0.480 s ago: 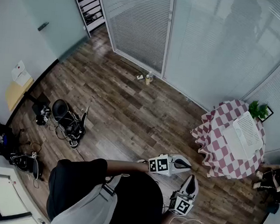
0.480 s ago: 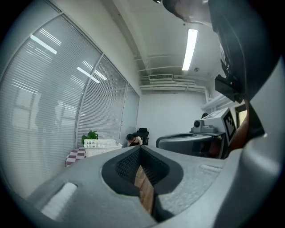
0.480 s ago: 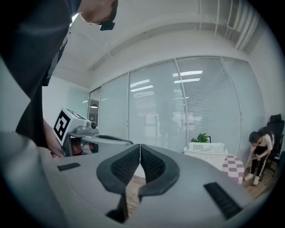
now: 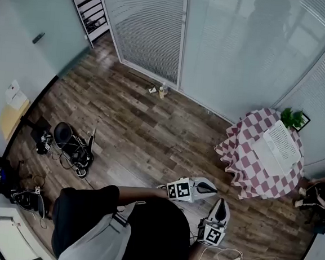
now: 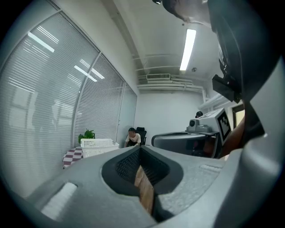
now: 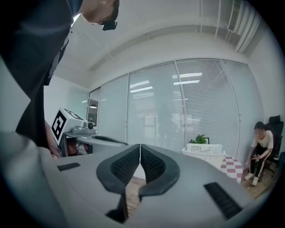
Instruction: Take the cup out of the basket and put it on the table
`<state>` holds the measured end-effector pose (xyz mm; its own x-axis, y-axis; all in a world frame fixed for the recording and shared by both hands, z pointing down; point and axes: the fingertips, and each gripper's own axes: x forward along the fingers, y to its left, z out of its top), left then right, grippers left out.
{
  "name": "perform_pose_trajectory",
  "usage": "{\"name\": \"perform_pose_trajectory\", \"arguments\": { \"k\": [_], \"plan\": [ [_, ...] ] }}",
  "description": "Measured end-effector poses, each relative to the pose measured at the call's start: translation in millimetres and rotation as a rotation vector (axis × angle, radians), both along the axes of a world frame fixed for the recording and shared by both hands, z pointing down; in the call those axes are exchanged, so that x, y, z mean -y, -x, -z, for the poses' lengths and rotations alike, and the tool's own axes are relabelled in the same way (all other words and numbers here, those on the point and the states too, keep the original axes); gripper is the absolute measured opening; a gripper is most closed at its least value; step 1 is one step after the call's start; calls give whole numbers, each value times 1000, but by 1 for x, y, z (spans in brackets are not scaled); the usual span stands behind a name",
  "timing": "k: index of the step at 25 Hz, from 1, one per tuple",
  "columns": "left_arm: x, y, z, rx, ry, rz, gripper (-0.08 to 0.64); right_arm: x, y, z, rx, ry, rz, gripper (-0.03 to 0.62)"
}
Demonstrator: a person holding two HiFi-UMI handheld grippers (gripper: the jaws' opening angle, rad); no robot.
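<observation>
The white perforated basket [image 4: 280, 143] stands on a small round table [image 4: 240, 162] with a red-and-white checked cloth, at the right of the room. No cup shows in any view; the basket's inside is hidden. My left gripper [image 4: 213, 189] and right gripper [image 4: 222, 201] are held close to my body, about a step short of the table, above the wooden floor. In the left gripper view the pads [image 5: 133, 160] meet with nothing between them, and the basket [image 5: 96, 143] is far off at the left. The right gripper [image 6: 140, 149] is shut and empty, with the basket [image 6: 205, 149] ahead at the right.
A potted plant [image 4: 292, 118] sits behind the basket. A person [image 6: 260, 151] sits on a chair right of the table. Glass walls with blinds [image 4: 159, 36] line the far side. Cables and gear [image 4: 71, 144] lie on the floor at left, and a cable [image 4: 228, 257] near my feet.
The head view has shifted, so the table, basket and walls sit slightly further left and up. Both grippers stay shut in nearly the same place before my body.
</observation>
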<state>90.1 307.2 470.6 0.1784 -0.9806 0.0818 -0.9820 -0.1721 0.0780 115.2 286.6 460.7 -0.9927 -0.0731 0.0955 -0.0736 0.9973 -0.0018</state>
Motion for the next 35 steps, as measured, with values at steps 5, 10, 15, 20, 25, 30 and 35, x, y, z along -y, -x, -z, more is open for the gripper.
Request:
{"name": "perform_pose_trajectory", "arguments": {
  "k": [5,10,15,20,25,30,35],
  "plan": [
    [-16,4,6,24,-25,45,5,-10,2,-6,-23,-50,40,12],
    [-13,18,9,110,-34,79,5,-9,16,-9,-36,-60,66,12],
    [-9,-3,-7,78,-33,66,5,-9,-11,-26,-126,-14,24,12],
    [6,-19,-5,107,-28,108,5,8,-20,-14,-7,-3,30,12],
    [17,-55,-9,158,-11,83,5,15,-54,-11,9,-12,21,12],
    [28,-77,-17,160,2,66,5,27,-75,-18,10,-3,9,12],
    [37,-114,-23,152,-55,51,5,34,-107,-38,-27,-18,30,12]
  ]
}}
